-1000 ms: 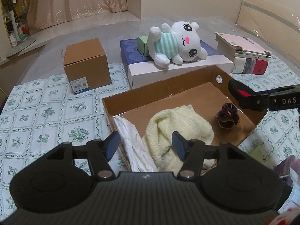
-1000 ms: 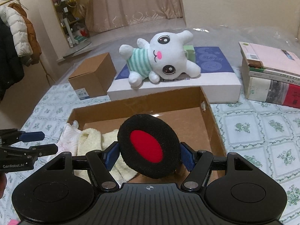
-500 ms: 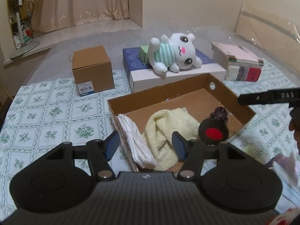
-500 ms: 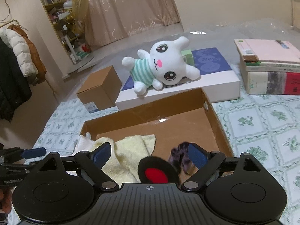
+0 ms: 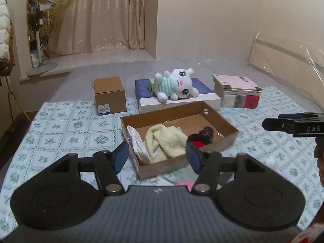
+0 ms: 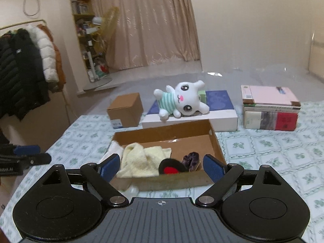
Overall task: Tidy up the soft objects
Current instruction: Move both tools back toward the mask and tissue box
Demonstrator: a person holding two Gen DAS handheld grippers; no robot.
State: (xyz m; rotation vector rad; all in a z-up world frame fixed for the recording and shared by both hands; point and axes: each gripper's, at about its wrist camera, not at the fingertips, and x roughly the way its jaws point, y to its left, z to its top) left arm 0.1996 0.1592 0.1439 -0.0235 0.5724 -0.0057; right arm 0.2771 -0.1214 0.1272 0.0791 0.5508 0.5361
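The cardboard tray (image 6: 217,145) on the table (image 6: 283,151) holds the soft things together: yellow towel (image 6: 141,160), black-and-red pad (image 6: 171,167), purple scrunchie (image 6: 191,161). The plush bunny (image 6: 180,101) lies outside, on a flat box (image 6: 220,109). Left gripper (image 5: 157,157) and right gripper (image 6: 162,167) are both wide open, empty.

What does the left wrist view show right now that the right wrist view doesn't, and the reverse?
Left wrist only: a pink object on the cloth before the cardboard tray, and the right gripper from the side.

Right wrist only: coats hanging at left.

Both: the yellow towel, black-and-red pad and dark scrunchie inside the tray, and the plush bunny on the blue box.
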